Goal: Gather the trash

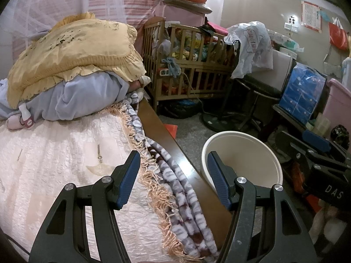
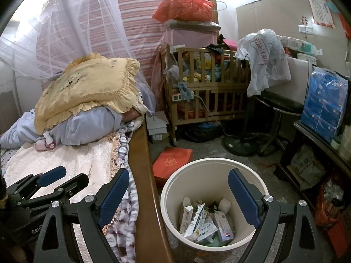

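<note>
Both your claws are apart and empty. Your right claw (image 2: 178, 199) hangs just over the cream bin (image 2: 173, 188) on the floor beside the bed (image 1: 65, 153), cartons (image 2: 204, 221) already inside. Your left claw (image 1: 173, 177) sits over the bed edge, bin to its right.

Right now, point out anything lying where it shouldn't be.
A flat red box lies askew on the floor between the bed's wooden edge and the trash bin, outside it. On the bed, a small white bottle lies tipped against the blue bedding.
</note>
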`<state>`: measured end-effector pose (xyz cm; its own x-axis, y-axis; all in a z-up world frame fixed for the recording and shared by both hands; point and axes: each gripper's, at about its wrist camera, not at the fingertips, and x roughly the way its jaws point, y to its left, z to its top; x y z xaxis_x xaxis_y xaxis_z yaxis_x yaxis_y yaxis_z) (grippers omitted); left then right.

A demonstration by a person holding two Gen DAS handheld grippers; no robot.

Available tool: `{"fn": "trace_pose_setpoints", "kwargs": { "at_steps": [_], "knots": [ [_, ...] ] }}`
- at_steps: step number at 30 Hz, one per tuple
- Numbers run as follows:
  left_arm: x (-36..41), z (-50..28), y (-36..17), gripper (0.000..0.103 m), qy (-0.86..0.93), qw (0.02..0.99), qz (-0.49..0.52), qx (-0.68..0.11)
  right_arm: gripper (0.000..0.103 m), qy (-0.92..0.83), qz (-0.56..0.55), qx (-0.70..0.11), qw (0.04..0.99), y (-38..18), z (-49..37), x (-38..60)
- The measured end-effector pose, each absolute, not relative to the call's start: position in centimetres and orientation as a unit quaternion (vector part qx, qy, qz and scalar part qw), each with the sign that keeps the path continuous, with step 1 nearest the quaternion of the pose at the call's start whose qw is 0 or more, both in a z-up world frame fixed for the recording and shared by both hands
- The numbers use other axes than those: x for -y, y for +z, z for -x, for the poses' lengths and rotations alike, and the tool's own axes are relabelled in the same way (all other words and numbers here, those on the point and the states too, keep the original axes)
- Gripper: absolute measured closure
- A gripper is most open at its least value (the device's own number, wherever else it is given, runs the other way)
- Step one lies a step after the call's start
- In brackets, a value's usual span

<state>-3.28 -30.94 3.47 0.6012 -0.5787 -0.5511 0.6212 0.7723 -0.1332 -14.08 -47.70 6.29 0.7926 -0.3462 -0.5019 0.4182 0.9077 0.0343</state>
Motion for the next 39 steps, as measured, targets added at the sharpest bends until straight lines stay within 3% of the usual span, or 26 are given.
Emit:
{"fn": "trace_pose_setpoints", "kwargs": {
  "at_steps": [39],
  "knots": [
    [31.02, 3.30, 3.45, 0.041, -0.336, 0.893, -0.038, -0.296, 0.010, -0.203, -0.074, -0.255, 0.943, 5.21, 14.39, 48.15]
  ]
}}
